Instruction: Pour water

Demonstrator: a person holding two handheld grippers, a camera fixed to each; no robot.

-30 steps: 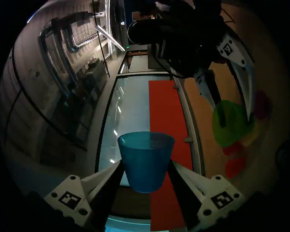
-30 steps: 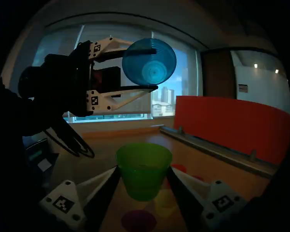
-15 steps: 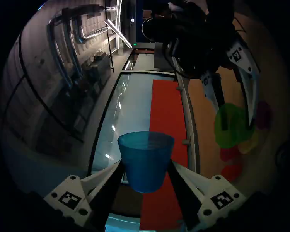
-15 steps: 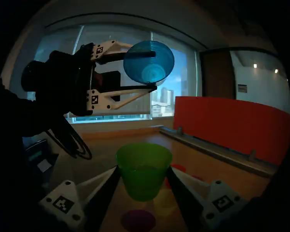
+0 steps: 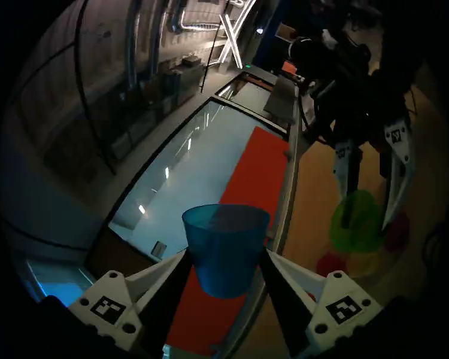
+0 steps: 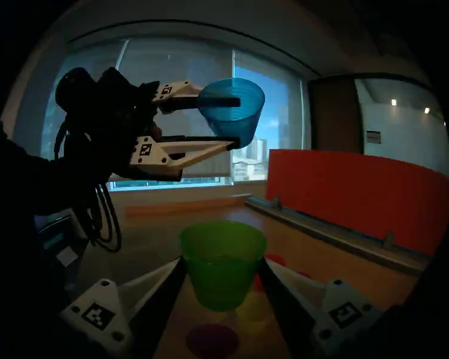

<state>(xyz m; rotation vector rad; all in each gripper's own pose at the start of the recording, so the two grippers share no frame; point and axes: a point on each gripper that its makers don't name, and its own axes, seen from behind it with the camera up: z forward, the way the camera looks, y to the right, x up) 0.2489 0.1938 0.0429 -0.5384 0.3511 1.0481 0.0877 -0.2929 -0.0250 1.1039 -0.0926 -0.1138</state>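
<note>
Cups in both grippers: the left gripper (image 5: pixel 224 263) has its two white fingers pressed on either side of a blue cup (image 5: pixel 225 239), clamped just below the rim. In the right gripper view the same blue cup (image 6: pixel 231 116) hangs high against a bright window (image 6: pixel 272 113), close to upright with a slight tilt, its mouth uppermost. The left gripper (image 6: pixel 236 122) grips it from the side there, carried by a dark gloved hand (image 6: pixel 99 119) trailing a looped cable (image 6: pixel 102 215).

The right gripper (image 6: pixel 223 272) closes its fingers on the flanks of a green cup (image 6: pixel 223 260), held upright and low over a wooden table (image 6: pixel 320 251). The blue cup sits above the green one and apart from it, not touching. Whether either cup holds water cannot be told.

In the left gripper view the right gripper (image 5: pixel 365 222) points downward with the green cup (image 5: pixel 356 220) between its fingers, above red, yellow and magenta round mats (image 5: pixel 331 263) on the table. A purple mat (image 6: pixel 212 341) lies just beneath the right gripper. A red panel (image 6: pixel 368 191) runs along the table's far edge.
</note>
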